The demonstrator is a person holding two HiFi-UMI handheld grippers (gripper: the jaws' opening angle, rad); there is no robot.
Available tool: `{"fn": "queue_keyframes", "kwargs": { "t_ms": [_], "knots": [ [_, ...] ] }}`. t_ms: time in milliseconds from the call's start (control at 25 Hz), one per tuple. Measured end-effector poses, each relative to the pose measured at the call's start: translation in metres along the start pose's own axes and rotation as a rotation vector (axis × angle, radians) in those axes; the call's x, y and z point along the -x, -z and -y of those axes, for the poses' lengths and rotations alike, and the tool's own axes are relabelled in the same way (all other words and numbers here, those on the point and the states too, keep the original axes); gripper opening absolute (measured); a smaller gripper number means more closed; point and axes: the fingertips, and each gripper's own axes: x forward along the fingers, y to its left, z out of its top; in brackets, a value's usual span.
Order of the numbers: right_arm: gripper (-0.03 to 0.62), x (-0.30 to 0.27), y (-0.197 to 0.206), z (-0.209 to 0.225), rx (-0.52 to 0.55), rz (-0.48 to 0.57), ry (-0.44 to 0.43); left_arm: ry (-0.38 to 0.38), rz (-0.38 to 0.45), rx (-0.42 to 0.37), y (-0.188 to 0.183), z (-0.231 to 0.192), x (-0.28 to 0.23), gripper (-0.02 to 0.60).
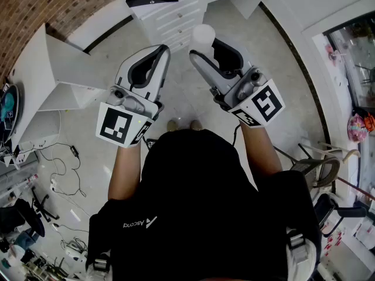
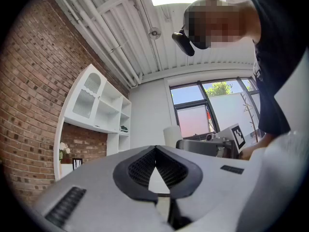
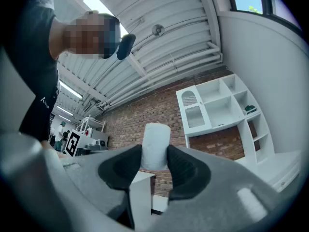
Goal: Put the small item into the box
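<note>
On my left, the left hand-held gripper (image 2: pixel 155 149) has its jaws closed tip to tip with nothing between them, so it is idle. Its camera tilts up toward the ceiling, a brick wall (image 2: pixel 34 100) and a white shelf unit (image 2: pixel 99 105).

To the right, the right hand-held gripper (image 3: pixel 154 159) is gripping the small item (image 3: pixel 156 137), a pale, stubby cylinder. It stands upright between the dark pads, its top poking out above them. From the head view, both tools are held up in front of me, side by side over the floor (image 1: pixel 293 98), with the item at the tip of the right one.

I judge the pick-up done and the carry in hand; the drop-off is not yet done. I cannot find the box in any view. The next move therefore calls for bringing the box into sight. After that I would lower the right tool until the cylinder sits over the box's opening and part the jaws. The grip looks narrow on a round body, so I would keep the tool steady on the way.
</note>
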Motion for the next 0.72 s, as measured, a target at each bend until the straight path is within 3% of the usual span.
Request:
{"fn": "queue_keyframes", "kwargs": {
  "t_ms": [720],
  "knots": [
    [0.167,0.026,0.004,0.034,-0.061,0.019,-0.029,-0.067,-0.022,-0.033,0.015,0.013,-0.025,-0.002]
  ]
}}
